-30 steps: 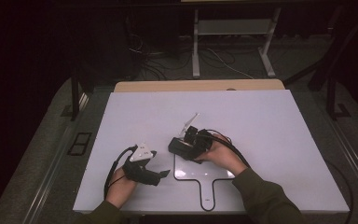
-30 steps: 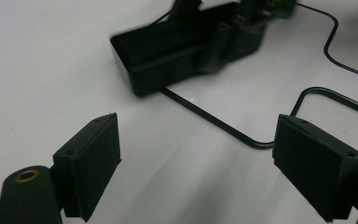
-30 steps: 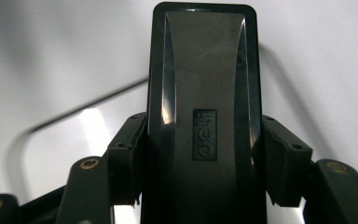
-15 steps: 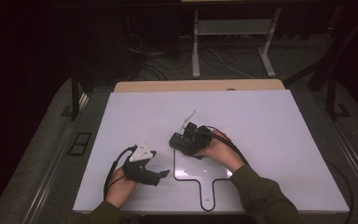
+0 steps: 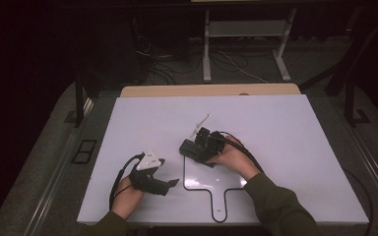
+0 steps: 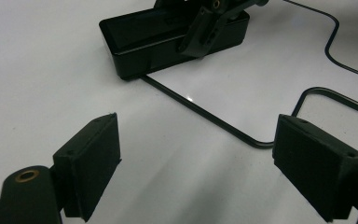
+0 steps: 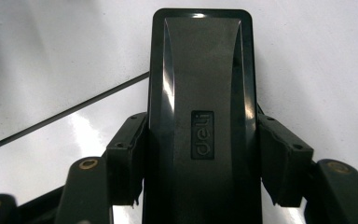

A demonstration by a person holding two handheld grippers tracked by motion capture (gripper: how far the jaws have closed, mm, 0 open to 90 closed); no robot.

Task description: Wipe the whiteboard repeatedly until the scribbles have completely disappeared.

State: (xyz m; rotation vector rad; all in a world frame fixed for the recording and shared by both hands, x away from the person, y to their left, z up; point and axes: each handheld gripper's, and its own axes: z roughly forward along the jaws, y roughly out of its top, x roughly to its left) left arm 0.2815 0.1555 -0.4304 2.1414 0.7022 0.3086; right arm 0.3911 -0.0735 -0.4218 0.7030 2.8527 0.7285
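The right gripper (image 7: 200, 163) fingers pinch a black box (image 7: 201, 116), perhaps a stapler; beside it, the left gripper (image 6: 200, 168) fingers are spread.

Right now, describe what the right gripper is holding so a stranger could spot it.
On the white table, find the black-outlined paddle shape. At its upper left corner sits a glossy black oblong case, clamped by the right gripper, with "deli" embossed on its lid.

You see the white surface (image 5: 285, 128) lit evenly from above while its surroundings lie nearly black, with soft glare streaks on the glossy black box (image 7: 203, 116), blur on the near tongs and a slightly grainy high view.
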